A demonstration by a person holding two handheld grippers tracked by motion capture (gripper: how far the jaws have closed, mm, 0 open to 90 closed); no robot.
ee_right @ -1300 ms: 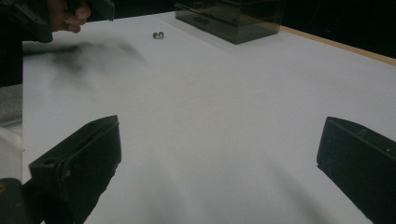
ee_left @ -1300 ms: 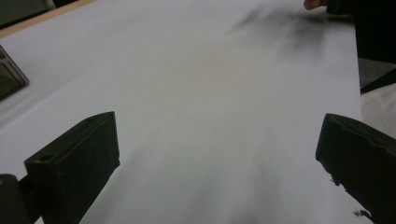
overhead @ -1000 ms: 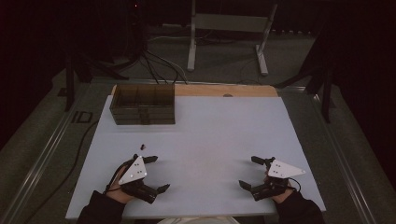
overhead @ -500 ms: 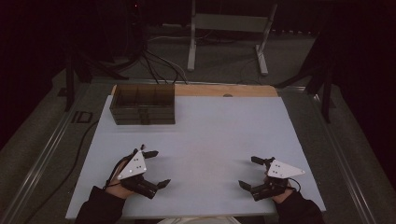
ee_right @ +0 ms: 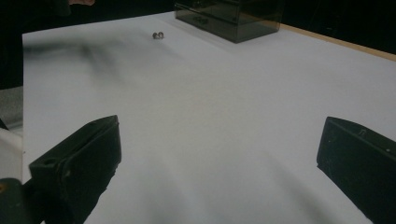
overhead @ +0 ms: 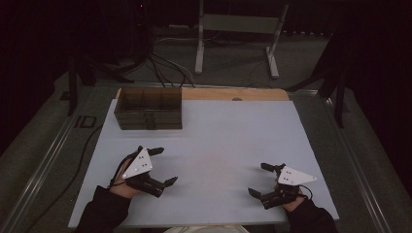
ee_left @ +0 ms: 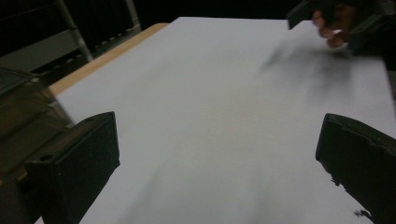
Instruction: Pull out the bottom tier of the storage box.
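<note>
Hovering low w/ both jaws wide and empty, left gripper [overhead: 158, 167] sits nearer the small dark bit [ee_right: 158, 35] and drawer box [overhead: 148, 108] ahead; right gripper [overhead: 261, 179] well apart.

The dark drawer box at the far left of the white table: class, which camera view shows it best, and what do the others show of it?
The high view: the drawer box appears whole, top compartments and stacked drawer fronts visible. The right gripper view shows one corner and its front, cut off by the top edge. The left gripper view catches a blurred part at the left edge.
</note>
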